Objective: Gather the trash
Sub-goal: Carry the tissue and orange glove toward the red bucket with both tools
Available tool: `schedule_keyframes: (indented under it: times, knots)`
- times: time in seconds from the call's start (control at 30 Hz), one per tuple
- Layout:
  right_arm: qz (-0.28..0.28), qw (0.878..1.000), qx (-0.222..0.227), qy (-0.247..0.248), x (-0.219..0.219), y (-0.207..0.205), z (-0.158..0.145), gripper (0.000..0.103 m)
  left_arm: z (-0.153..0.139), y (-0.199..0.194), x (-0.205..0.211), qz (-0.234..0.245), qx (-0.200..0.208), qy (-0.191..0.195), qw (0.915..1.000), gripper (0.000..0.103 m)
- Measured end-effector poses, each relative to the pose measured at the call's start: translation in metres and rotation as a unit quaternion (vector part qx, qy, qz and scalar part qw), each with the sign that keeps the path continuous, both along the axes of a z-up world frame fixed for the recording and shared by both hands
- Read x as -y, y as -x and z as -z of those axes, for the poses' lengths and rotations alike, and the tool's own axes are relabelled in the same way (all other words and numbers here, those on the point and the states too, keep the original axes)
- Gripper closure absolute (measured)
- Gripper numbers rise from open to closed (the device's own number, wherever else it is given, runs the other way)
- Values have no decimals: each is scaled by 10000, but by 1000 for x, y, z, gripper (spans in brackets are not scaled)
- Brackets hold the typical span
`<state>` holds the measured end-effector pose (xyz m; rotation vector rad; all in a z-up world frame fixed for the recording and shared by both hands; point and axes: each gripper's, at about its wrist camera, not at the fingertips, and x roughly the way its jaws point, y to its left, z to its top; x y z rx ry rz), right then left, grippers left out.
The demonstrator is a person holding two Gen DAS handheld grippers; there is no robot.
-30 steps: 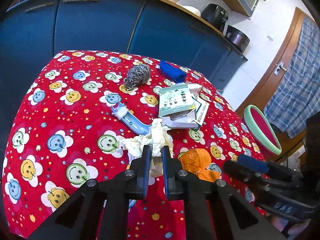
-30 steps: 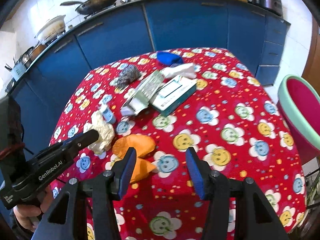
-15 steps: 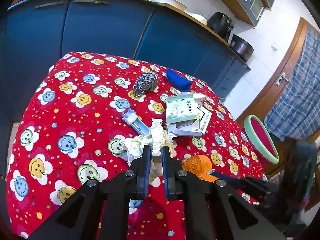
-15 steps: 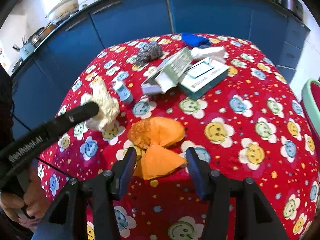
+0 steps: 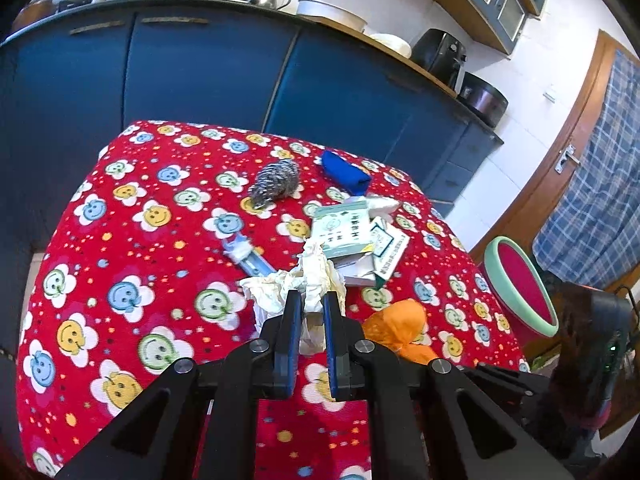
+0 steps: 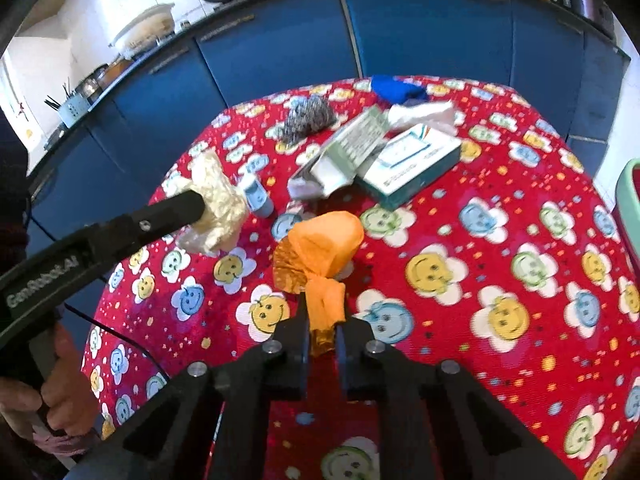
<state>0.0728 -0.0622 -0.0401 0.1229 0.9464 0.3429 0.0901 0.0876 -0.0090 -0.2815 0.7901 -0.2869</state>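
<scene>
Gripping crumpled white tissue [image 5: 308,288] in left tongs [image 5: 308,300], orange wrapper [image 6: 324,256] in right tongs [image 6: 322,320]

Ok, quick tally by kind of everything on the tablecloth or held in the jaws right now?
Crumpled tissue wads: 2 (one in the left gripper, white tissue; another by the boxes)
Orange wrapper: 1, in the right gripper
Cardboard boxes: 2
Steel scourer: 1
Blue cloth: 1
Small blue tube: 1
Total: 8

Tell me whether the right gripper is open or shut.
Shut on the orange wrapper. In the right wrist view the right gripper has its fingers pressed against the wrapper's twisted tail, which is pinched between them.
</scene>
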Motion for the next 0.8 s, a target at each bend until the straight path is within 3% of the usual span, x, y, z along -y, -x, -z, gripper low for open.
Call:
schedule_keyframes:
  times: [0.4,0.8]
  knots:
    - [483,9978,317,-324,70,8,-18,91,-14,-3,52,315,94,-142,9994,92]
    - [1304,9891,584,-364,148,18,-32,91,-33,-16,131,1247,273,-234,9915,92]
